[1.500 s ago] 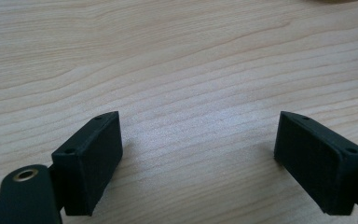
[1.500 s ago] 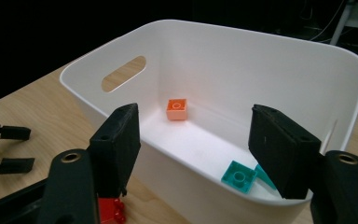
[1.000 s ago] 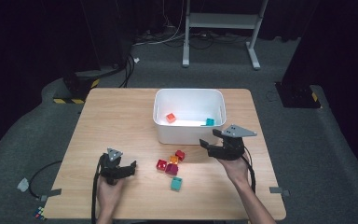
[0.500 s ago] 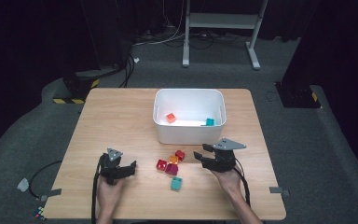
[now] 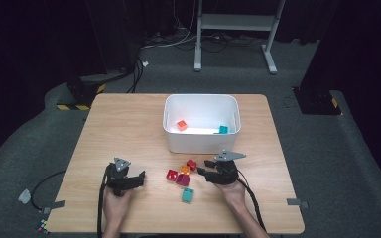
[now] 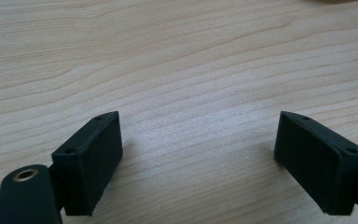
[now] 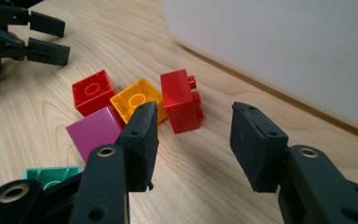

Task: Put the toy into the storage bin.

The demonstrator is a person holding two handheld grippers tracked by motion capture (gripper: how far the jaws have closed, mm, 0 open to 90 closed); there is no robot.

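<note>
My right gripper (image 5: 204,168) is low over the bench (image 5: 129,129), nose toward the loose cluster of blocks just in front of the white bin (image 5: 201,144). Its jaws have just been closing but nothing sits between them yet; in the right gripper view the pads bracket bare wood, so call it part open, gripping nothing. The closest target looks like the dark red block (image 7: 181,100), lying on its side with studs facing the bin, just ahead of the jaws. Beside it are the orange block (image 7: 137,99), the red block (image 7: 93,91) and the magenta block (image 7: 98,131), all packed touching, which is why I'm coming in from the outer edge and not through the pile. A teal block (image 5: 187,195) sits apart, nearer me. The bin already holds an orange-red piece (image 5: 181,125) and a teal piece (image 5: 222,129), so this reads as sorting into it. My left gripper (image 5: 140,177) is parked on the bench, jaws wide, empty, clear of the work.
</note>
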